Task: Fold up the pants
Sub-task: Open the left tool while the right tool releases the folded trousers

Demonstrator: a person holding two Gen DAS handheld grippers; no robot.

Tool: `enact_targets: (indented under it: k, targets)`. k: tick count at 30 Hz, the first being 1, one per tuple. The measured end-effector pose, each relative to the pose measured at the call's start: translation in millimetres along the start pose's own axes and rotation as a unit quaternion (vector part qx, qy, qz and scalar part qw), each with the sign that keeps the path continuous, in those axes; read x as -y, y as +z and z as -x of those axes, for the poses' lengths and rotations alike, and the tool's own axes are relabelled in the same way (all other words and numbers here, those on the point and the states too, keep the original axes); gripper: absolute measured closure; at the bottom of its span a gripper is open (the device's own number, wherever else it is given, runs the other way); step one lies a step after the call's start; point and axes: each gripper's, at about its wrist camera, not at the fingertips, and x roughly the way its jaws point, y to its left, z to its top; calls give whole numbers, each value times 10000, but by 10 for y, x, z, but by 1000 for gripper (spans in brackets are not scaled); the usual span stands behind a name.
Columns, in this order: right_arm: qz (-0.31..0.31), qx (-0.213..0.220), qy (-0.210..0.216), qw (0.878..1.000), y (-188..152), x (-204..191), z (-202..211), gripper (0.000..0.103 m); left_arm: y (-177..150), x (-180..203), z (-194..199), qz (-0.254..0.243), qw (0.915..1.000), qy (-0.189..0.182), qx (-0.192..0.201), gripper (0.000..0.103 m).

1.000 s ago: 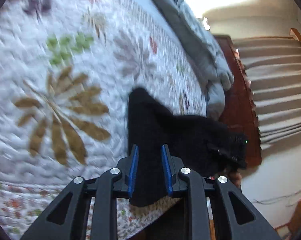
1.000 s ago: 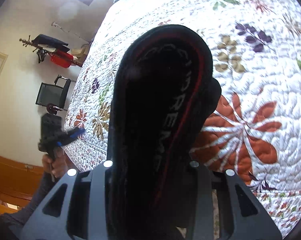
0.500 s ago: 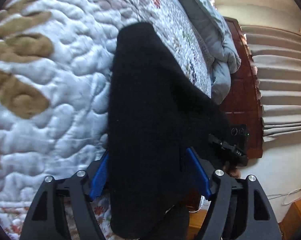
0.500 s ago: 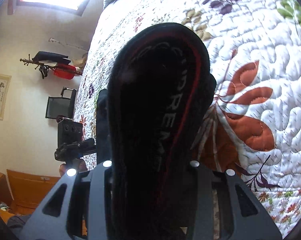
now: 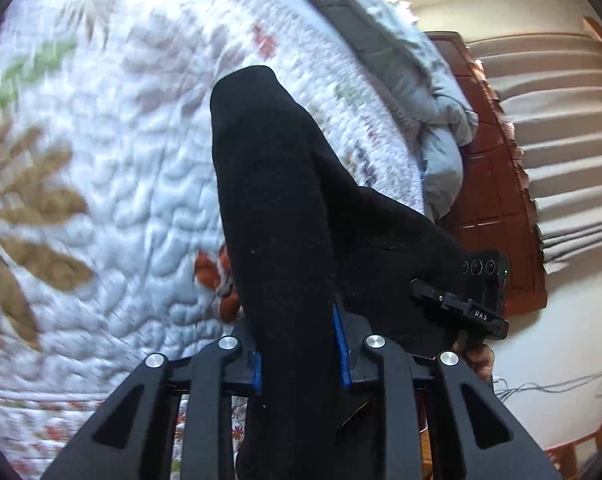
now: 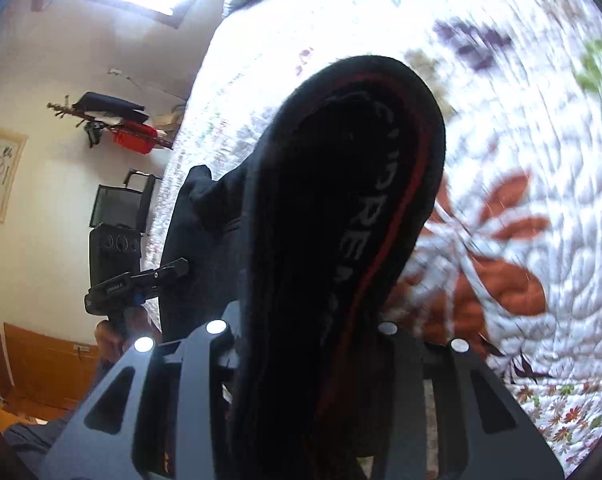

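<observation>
Black fabric pants [image 5: 273, 216] with a red-striped waistband hang between our two tools over the white floral quilted bed [image 5: 113, 184]; left tool [image 5: 299, 354] has just closed on one end, right tool [image 6: 303, 344] clamps the waistband.

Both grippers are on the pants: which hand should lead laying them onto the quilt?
Probably right: the right gripper clamps the waistband. The left gripper, whose jaws just closed, pinches plain black fabric of the pants.
</observation>
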Motion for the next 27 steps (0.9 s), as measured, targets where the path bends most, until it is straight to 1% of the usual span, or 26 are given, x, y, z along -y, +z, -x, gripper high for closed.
enact_targets:
  k: [4,7,9,10,11,12,14,15,16,18,19,20,21,22,23,24,25,26,27]
  targets:
    - [275,147,135,9994,319,-439,-95,69,284,101,453,-268,9990,77,340,77]
    - [429,142,196,9988,619,-740,-375,69,541,-44,739,-251,9978,254,559,77]
    - [516,83,199,9984,820,-898,-668,69,697,-243,868,-144,9971,374,641,77]
    - [503,49,215,9985,903,-927,-807,69,797,-411,926,-52,9967,461,673,77]
    - [473,4,229,9986,968,-938,-947,69,848,-499,946,4,9964,503,688,77]
    - [440,-79,229,9987,1048,-947,-1160,69,904,-642,965,87,9959,564,701,77]
    - [384,-223,196,9988,1148,-972,-1499,69,1006,-992,968,316,9951,651,676,77]
    - [375,-304,164,9987,1192,-970,-1689,69,1036,-1112,952,396,9948,680,650,77]
    - [350,-371,140,9986,1224,-957,-1843,69,1075,-1313,915,525,9944,719,572,77]
    - [210,-461,105,9987,1260,-853,-2088,68,1094,-1568,843,731,9934,746,465,76]
    - [92,-484,151,9987,1270,-765,-2157,66,1092,-1717,799,875,9930,681,404,71]
    - [-43,-517,257,9983,1268,-665,-2192,57,1076,-1825,771,1015,9927,537,355,61]
    - [-209,-569,343,9976,1264,-546,-2199,41,1058,-1882,762,1110,9923,442,337,57]
    - [-298,-591,320,9973,1236,-437,-2154,38,1035,-1921,783,1170,9919,321,369,55]
    - [-337,-521,367,9974,1220,-351,-2048,38,1020,-1914,830,1131,9922,326,411,52]
    - [-347,-379,317,9982,1211,-293,-1918,37,1010,-1885,903,1025,9922,496,496,49]
    - [-383,-177,263,9988,1223,-253,-1777,38,1000,-1806,1047,797,9895,964,725,42]
    - [-421,72,230,9988,1232,-230,-1612,48,1009,-1718,1166,602,9862,1231,930,37]
    - [-385,475,58,9981,1278,-265,-1396,56,1031,-1645,1297,401,9839,1322,1137,36]
